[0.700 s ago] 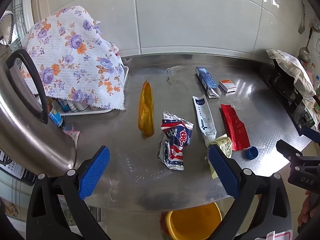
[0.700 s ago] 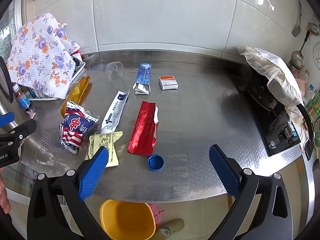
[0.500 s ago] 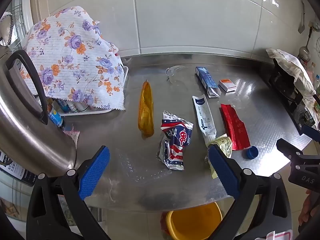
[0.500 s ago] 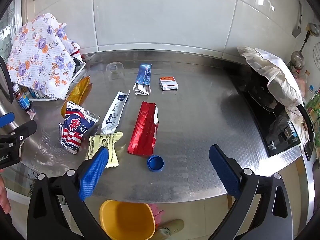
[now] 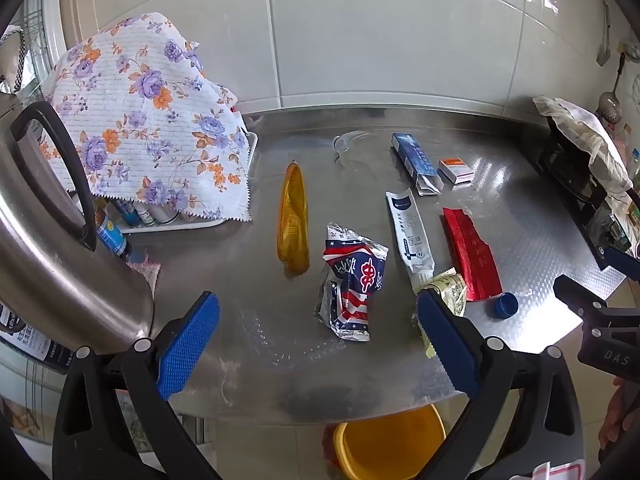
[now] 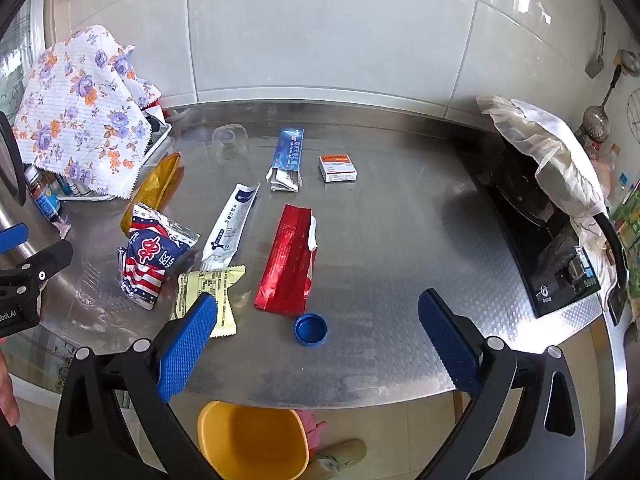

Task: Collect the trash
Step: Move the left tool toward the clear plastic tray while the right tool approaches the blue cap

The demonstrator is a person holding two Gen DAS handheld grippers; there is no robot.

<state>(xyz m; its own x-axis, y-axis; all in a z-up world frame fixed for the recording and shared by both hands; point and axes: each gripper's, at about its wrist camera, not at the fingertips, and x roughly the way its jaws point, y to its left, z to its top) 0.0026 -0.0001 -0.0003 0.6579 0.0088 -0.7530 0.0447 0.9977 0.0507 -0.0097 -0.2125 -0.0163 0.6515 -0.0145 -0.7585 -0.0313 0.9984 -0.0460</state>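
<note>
Nothing shifted since the earlier frames: same trash, same spots, both tools holding the same hover at the near edge of the steel counter (image 6: 400, 240).

Scattered across the middle: crumpled flag-print wrapper (image 5: 354, 284), amber wrapper (image 5: 294, 220) just left of it, white tube pack (image 5: 410, 230) to its right, then red foil pouch (image 6: 290, 260) and pale yellow packet (image 6: 210, 292) near the front edge. Blue bottle cap (image 6: 310, 329) just in front of the red pouch, apart from it. Farther back, blue carton (image 6: 288, 158) and small orange-and-white box (image 6: 338, 167) side by side, with a clear plastic lid (image 6: 230, 138) toward the wall. Flattened clear tray (image 5: 276, 328) close to the front, beside the flag wrapper.

Left gripper (image 5: 318, 340) spread wide, blue pads empty, poised over the clear tray and flag wrapper. Right gripper (image 6: 318, 336) likewise wide apart, holding nothing, framing the bottle cap.

Down below the counter edge, yellow bin (image 6: 252, 440) on the floor.

Off to the left, floral cloth (image 5: 148, 124) draped over a rack, steel kettle (image 5: 60, 264) in front of it. Far right, black stove (image 6: 548, 240) under a white cloth (image 6: 548, 148).
</note>
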